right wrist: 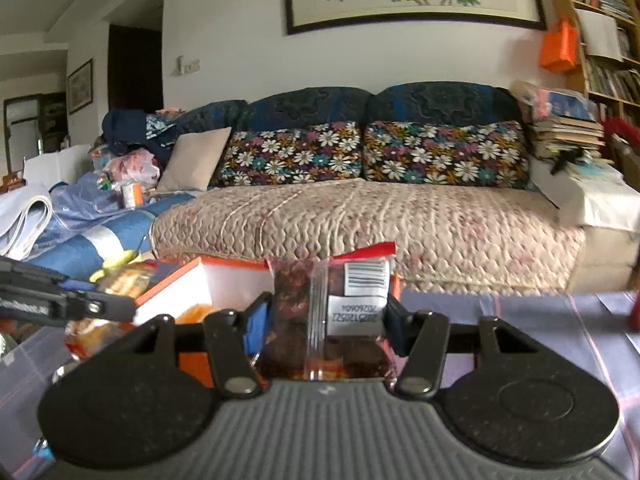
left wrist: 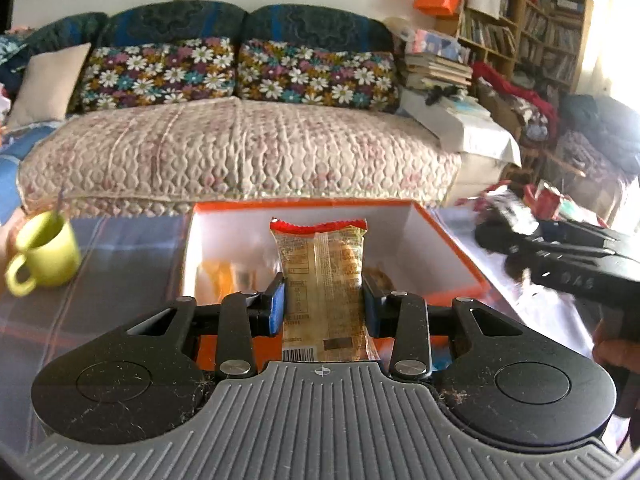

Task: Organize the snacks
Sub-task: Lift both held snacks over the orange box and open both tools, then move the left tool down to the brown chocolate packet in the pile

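A: Left tongs (left wrist: 324,304) first – blue pads clamped on a pale yellow snack packet (left wrist: 326,276) with a red top seal, packet upright between the fingers, lifted over the orange box (left wrist: 452,240).

B: Pose?

A: Tilted forward and down toward the box's white inside. Box sits on the plaid-covered desk (left wrist: 120,264), open top, some blurred orange-yellow stuff inside, can't tell what.

B: Right tongs?

A: Right tongs (right wrist: 324,320) partly closed, squeezing a clear packet of dark snacks (right wrist: 320,320), red flap and barcode label at the top, print upside down. Pointing only slightly down, toward the sofa (right wrist: 360,220). Box corner shows at its left in the right wrist view.

B: Do the two see each other?

A: Yes. The right tool's black body shows at the right edge of the left wrist view, fingers of a hand (left wrist: 612,354) wrapped under it. The left tool comes in from the left of the right wrist view, its packet blurred.

B: Anything else on the desk?

A: Green mug (left wrist: 44,258) left of the box, well apart from it. More wrappers (left wrist: 536,196) at the far right, blurred.
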Motion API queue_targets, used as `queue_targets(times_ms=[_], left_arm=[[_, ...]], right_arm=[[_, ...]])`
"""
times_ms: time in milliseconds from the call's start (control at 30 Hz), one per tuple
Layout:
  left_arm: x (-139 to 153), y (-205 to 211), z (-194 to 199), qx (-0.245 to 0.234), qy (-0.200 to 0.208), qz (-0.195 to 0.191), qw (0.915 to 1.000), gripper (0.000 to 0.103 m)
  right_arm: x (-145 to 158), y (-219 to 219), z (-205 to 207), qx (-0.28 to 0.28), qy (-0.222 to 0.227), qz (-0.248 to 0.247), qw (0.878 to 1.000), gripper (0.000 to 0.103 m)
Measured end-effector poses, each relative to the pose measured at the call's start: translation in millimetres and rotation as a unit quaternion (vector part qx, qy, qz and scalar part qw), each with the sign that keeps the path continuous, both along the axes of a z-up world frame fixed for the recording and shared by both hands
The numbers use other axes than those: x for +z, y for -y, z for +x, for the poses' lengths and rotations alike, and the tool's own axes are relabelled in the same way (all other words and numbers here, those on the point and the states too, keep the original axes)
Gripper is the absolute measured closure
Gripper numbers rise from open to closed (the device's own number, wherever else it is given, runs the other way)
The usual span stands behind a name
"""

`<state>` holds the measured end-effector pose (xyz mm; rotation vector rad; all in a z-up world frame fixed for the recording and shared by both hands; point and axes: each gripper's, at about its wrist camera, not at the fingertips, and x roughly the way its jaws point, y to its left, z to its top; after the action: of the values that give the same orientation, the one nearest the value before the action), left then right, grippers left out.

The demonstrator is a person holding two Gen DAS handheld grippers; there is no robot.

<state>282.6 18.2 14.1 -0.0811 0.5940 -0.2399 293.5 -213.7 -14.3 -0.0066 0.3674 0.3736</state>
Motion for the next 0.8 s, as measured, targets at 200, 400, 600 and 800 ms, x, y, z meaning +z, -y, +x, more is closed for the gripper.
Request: queue_targets(times_ms=[200, 400, 600, 800], left_arm=[[-24, 17, 78, -0.004, -0.025, 0.0, 0.9997, 0.096], [-46, 19, 59, 0.013, -0.026, 0.011, 0.9995, 0.054], [-46, 25, -21, 0.003, -0.011, 0.024, 0.9996, 0.044], [-48, 36, -100, -0.003, -0.002, 0.053, 0.9986, 0.039]], right_arm=[[-20, -20, 65, 0.012, -0.019, -0.018, 1.0, 0.041], [-25, -23, 26, 0.011, 0.01, -0.059, 0.998, 0.006], [-28, -15, -30, -0.015, 0.008, -0.085, 0.996, 0.003], [-35, -7, -83, -0.051, 0.016, -0.09, 0.995, 0.002]])
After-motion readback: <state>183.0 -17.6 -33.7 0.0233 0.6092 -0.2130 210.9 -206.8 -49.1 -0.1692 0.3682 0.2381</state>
